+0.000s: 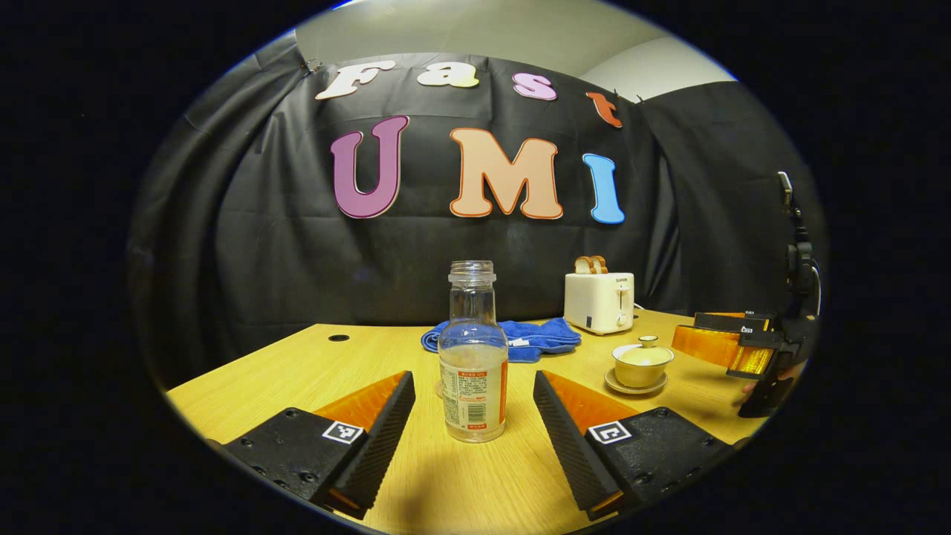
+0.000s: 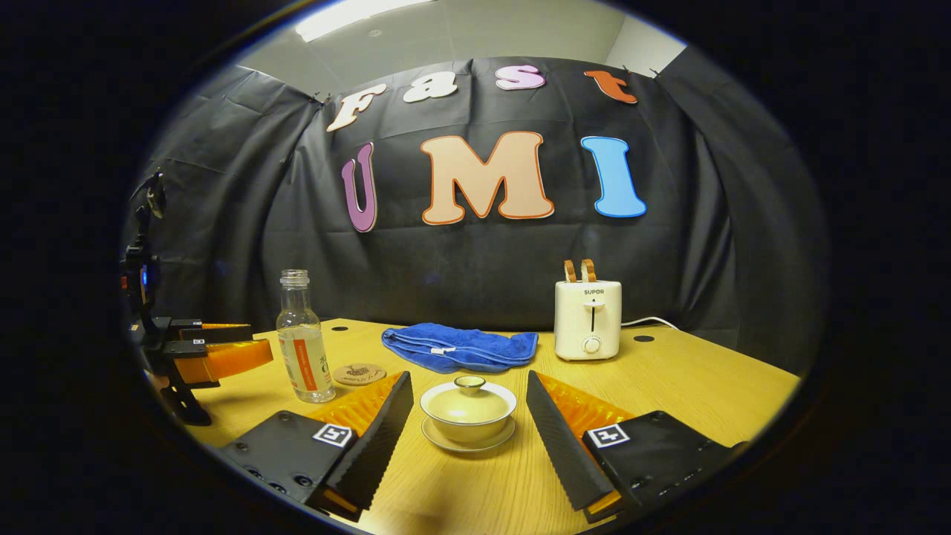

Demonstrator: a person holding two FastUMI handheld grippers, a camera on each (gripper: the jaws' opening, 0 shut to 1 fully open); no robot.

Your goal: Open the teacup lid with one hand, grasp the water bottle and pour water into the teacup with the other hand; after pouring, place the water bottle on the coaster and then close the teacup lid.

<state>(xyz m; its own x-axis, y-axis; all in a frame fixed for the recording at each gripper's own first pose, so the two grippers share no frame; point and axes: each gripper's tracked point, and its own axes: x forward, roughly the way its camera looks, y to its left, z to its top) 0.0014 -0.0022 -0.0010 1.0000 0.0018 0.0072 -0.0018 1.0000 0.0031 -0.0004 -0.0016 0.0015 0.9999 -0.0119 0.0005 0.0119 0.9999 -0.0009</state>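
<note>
Clear water bottle (image 1: 473, 357) between spread left tongs (image 1: 473, 416), untouched.

A blue cloth (image 2: 458, 348) lies crumpled at twelve o'clock on the wooden table (image 2: 691, 379). At two o'clock stands a toaster (image 2: 588, 319) holding bread.

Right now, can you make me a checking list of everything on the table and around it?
Surface: pale wooden table, round holes near the back.
Job's things: clear uncapped plastic water bottle upright; cream lidded teacup on its saucer, lid on; round brown coaster bare, beside the bottle.
Clutter: folded blue cloth; white toaster holding toast.
Grippers: left hand-held gripper open, fingers either side of the bottle, not touching; right hand-held gripper open around the teacup, not touching.
Cables: white toaster cord trailing behind.
Surroundings: black cloth wall, pale ceiling.
</note>
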